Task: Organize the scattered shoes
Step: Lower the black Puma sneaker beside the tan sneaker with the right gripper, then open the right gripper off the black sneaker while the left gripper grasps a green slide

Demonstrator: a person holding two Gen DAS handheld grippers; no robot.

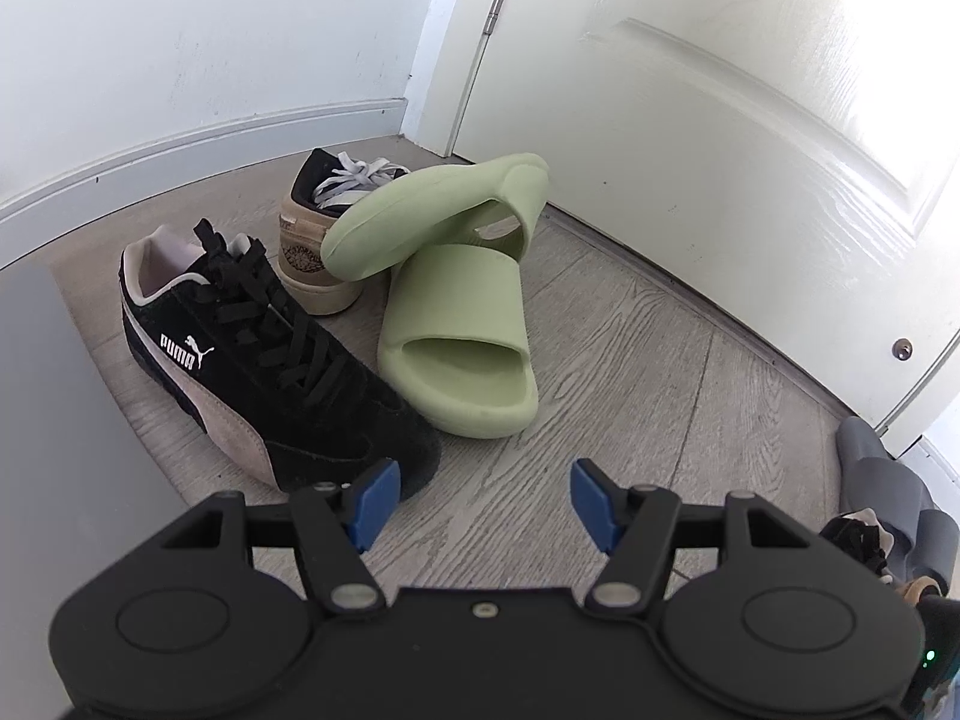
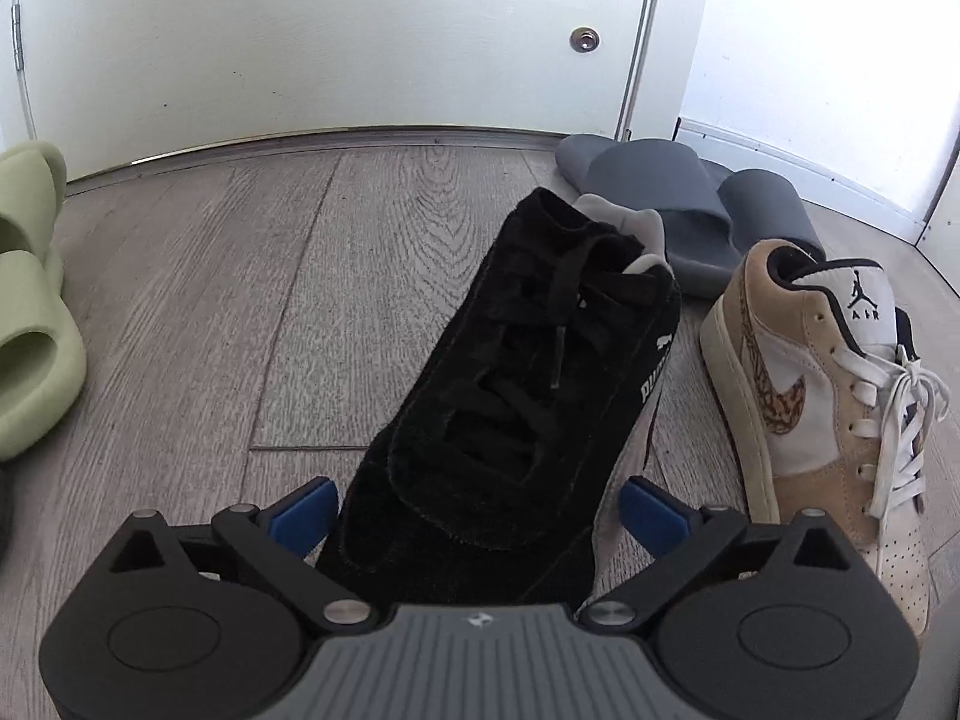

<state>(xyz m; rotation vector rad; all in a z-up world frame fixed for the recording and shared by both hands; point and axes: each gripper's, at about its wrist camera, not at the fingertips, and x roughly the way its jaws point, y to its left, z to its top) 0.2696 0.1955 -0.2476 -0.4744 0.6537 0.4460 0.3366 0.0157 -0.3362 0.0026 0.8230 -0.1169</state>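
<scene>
By a white door (image 2: pixel 336 30), my right gripper (image 2: pixel 477 516) stands wide around the toe of a black Puma sneaker (image 2: pixel 528 372) at lower centre, pads clear of the suede, likely setting up a grab. Its mate (image 1: pixel 264 354) lies at left in the left wrist view, beside stacked green slides (image 1: pixel 462 324). My left gripper (image 1: pixel 483 504) waits half open, empty, over bare floor (image 1: pixel 660 360).

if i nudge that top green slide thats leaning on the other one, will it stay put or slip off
The top green slide probably slips off: it rests tilted across the lower green slide and the tan sneaker. It looks like thick moulded foam, so likely light and fairly stiff, tumbling rather than flopping.
</scene>
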